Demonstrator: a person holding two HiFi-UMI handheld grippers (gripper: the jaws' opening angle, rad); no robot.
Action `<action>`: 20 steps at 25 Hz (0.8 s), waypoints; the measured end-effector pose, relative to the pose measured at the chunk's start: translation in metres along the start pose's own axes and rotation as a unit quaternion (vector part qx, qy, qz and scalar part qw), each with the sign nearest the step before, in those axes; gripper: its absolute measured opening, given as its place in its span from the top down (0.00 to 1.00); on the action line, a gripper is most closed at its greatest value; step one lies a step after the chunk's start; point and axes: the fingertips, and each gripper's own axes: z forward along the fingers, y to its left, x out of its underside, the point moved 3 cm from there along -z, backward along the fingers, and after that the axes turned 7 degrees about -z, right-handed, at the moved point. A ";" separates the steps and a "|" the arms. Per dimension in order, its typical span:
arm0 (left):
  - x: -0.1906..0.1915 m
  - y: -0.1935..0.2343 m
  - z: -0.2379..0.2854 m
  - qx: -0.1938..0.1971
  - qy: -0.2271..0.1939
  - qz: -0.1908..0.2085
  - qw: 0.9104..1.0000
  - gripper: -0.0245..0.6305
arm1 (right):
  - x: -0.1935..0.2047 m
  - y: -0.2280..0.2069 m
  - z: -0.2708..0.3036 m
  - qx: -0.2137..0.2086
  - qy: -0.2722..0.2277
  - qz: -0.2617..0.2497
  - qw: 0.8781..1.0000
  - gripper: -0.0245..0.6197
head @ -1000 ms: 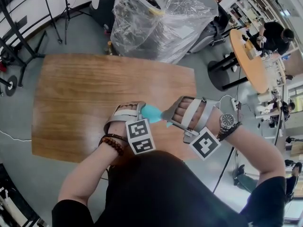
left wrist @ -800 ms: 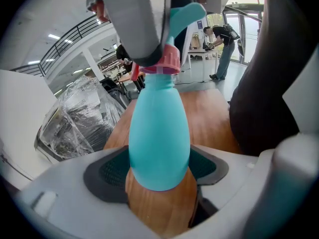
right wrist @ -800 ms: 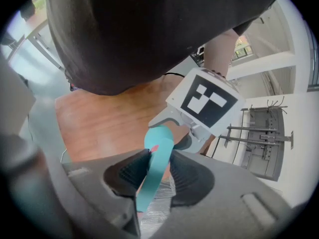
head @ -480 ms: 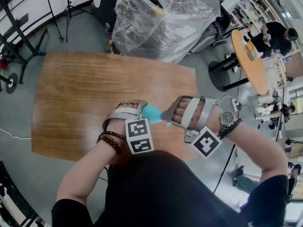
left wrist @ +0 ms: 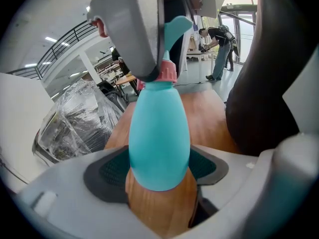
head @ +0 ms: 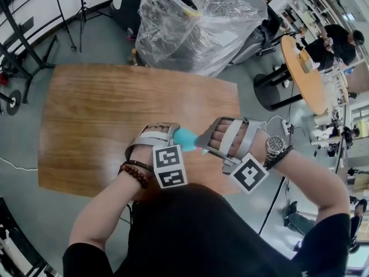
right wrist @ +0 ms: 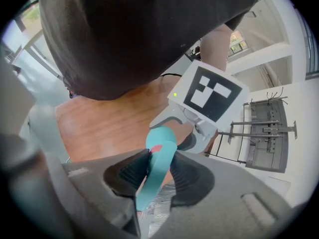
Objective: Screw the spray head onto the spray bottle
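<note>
We are holding the bottle (left wrist: pixel 159 133) in the left gripper (head: pixel 173 136). Its two pads (left wrist: pixel 112 171) are pressing on opposite sides of the bottle's wide lower body, so the jaws are standing far apart while clamping it. The teal bottle is pointing away from that gripper's camera, neck outward, above the near part of the wooden table (head: pixel 104 108) and clear of its surface.

We are holding the spray head (right wrist: pixel 155 176) in the right gripper (head: pixel 203 142). Its dark ribbed pads (right wrist: pixel 124 177) are closing on the head's narrow teal part from both sides, and that part is filling the gap between them.

In the left gripper view, the pink collar (left wrist: pixel 168 72) is sitting on the bottle's neck, with the teal head rising above it. The grey body of the right gripper is covering part of the head there. We cannot tell how far the collar is threaded on.

In the head view, the two grippers are meeting tip to tip in front of our torso, over the table's near edge. Only a small teal patch is showing between them. We are wearing a bead bracelet (head: pixel 137 175) on the left wrist and a watch (head: pixel 277 147) on the right.

A plastic-wrapped machine (head: pixel 190 22) is standing beyond the table's far edge.
</note>
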 end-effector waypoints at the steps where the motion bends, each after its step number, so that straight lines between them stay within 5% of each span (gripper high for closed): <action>1: 0.000 0.000 0.001 0.000 0.001 -0.001 1.000 0.37 | 0.000 0.000 0.001 -0.002 0.002 0.003 1.000 0.77; 5: 0.000 0.001 0.003 -0.006 0.004 -0.007 1.000 0.37 | 0.003 -0.001 0.005 -0.012 0.010 0.037 0.999 0.77; 8: 0.000 0.004 0.003 -0.019 0.002 -0.008 1.000 0.37 | 0.009 0.003 0.007 -0.055 0.008 0.128 0.990 0.77; 11: 0.000 0.008 0.004 -0.032 0.000 -0.015 0.999 0.37 | 0.019 -0.001 0.010 -0.085 -0.004 0.274 0.958 0.77; 13: 0.000 0.012 0.005 -0.042 0.000 -0.022 0.999 0.37 | 0.027 -0.004 0.014 -0.100 -0.009 0.383 0.918 0.77; 15: 0.001 0.017 0.006 -0.058 0.001 -0.030 0.998 0.37 | 0.037 -0.004 0.020 -0.110 -0.004 0.502 0.858 0.77; 17: 0.003 0.021 0.006 -0.077 0.006 -0.032 0.997 0.37 | 0.047 -0.002 0.025 -0.112 0.002 0.627 0.771 0.77; 18: 0.004 0.021 0.007 -0.083 0.009 -0.030 0.996 0.38 | 0.051 -0.001 0.028 -0.115 -0.003 0.690 0.715 0.77; 20: 0.007 0.019 0.009 -0.088 0.011 -0.031 0.996 0.38 | 0.056 0.004 0.032 -0.132 -0.034 0.808 0.573 0.77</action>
